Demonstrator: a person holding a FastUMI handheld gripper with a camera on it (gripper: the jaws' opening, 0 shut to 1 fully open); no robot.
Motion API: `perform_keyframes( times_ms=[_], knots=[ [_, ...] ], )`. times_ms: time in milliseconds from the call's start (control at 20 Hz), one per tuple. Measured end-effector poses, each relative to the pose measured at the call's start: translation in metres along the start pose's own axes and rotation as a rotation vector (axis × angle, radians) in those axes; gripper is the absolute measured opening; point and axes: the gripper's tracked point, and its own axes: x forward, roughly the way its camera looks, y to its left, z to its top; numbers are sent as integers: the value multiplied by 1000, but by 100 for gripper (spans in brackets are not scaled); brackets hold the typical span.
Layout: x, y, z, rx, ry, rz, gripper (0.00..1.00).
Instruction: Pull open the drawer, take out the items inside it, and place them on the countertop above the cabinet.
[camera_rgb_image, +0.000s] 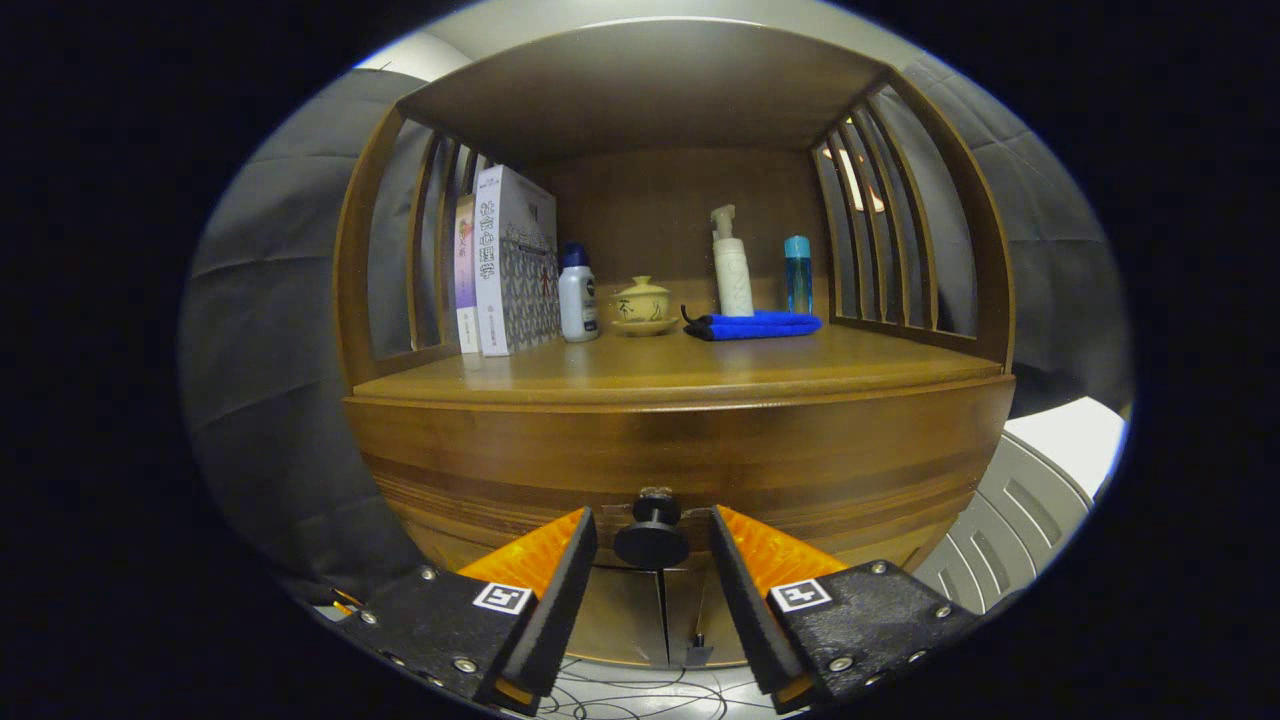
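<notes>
My tool (652, 545) is spread apart, its fingers flanking the round black drawer knob (651, 540) without touching it. The brown wooden drawer front (680, 460) sits flush with the cabinet, so I judge the drawer unopened. Its contents are hidden. Remaining steps: grip, pull, extract items, place them on the polished wooden tabletop (690, 365) above.

My gripper (652, 540) hangs open with the drawer knob (651, 538) between its fingers, untouched. Above the drawer (680, 455), on the bench (690, 372): books (505, 262) at left, then lotion bottle (577, 295), lidded cup (641, 303), folded cloth (755, 325). Pump bottle (732, 265) and capped bottle (798, 275) stand behind the cloth.
</notes>
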Motion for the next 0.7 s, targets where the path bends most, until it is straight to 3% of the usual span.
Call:
perform_keyframes(
  times_ms=[300,700],
  knots=[
    [10,4,-3,16,26,33,56],
    [7,4,-5,0,32,0,37]
  ],
)
